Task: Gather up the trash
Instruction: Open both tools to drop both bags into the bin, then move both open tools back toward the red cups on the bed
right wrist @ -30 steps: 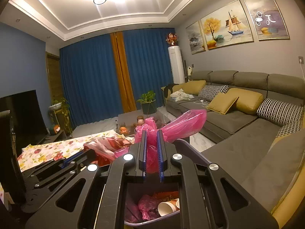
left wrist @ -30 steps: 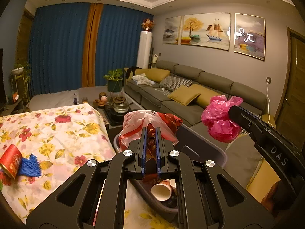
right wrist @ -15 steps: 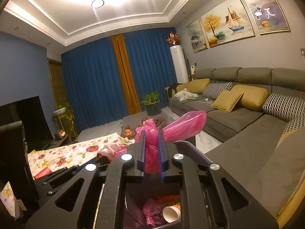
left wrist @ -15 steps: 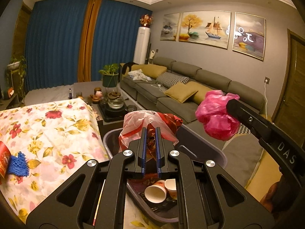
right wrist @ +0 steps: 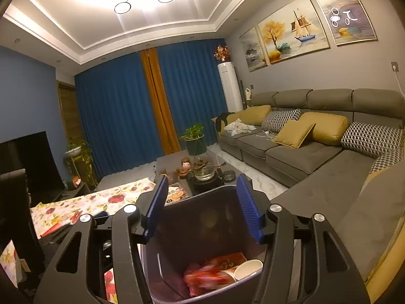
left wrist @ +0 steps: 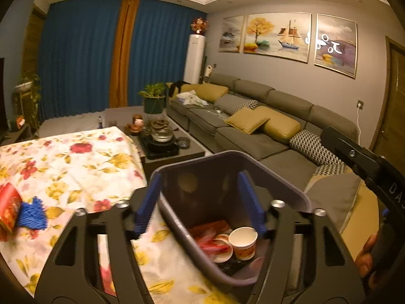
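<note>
- The left gripper (left wrist: 200, 200) and right gripper (right wrist: 201, 205) both hang over the dark grey plastic waste bin (left wrist: 291, 197); each pair of jaws has just been opening and now stands apart with nothing between them.
- The bin stands just beside the right edge of the surface under a white floral tablecloth (left wrist: 76, 162), and already holds a crumpled red-and-white plastic bag (right wrist: 207, 276) and a white paper cup (left wrist: 244, 243).
- What I judge still to be collected is a red printed paper cup lying on its side (left wrist: 8, 210), touching a bunch of blue foam net (left wrist: 31, 215), near the left edge of the surface.
- Both look light and soft: the cup should crush easily, so pinch gently across its rim; the net is springy and may slip, so take it through its bunched middle.
</note>
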A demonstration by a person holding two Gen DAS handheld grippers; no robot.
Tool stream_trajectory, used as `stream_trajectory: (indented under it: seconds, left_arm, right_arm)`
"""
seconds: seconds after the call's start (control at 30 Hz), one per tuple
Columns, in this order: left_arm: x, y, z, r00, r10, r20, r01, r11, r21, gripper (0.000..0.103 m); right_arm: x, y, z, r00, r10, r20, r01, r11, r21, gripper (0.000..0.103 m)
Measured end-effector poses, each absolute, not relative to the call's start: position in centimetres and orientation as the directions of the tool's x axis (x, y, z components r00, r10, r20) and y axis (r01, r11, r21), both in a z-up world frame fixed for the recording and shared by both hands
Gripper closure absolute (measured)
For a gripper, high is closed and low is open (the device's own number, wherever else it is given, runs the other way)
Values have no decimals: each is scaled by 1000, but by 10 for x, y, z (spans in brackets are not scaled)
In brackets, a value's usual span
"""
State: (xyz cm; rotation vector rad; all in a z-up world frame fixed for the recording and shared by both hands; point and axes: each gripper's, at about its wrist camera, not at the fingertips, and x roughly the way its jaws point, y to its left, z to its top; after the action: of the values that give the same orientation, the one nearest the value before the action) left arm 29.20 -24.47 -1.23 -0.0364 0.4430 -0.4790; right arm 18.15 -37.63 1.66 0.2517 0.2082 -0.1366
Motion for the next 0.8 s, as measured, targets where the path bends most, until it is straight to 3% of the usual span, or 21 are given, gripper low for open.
stream_trajectory:
  seconds: [0.17, 0.4, 0.8]
  left_arm:
    - [273, -219, -7, 830, -404, -385, 384, 914, -132, 20]
    - [242, -175, -1, 867, -330, -372, 300, 944, -140, 14]
    - [190, -69, 5, 927, -120, -356, 80, 989, -127, 11]
  right_arm:
    - [171, -370, 17, 969, -111, -223, 163, 959, 230, 32]
    - [154, -352, 19, 970, -87, -225, 141, 961, 236, 24]
    - [135, -271, 25, 974, 28, -225, 18, 980, 196, 22]
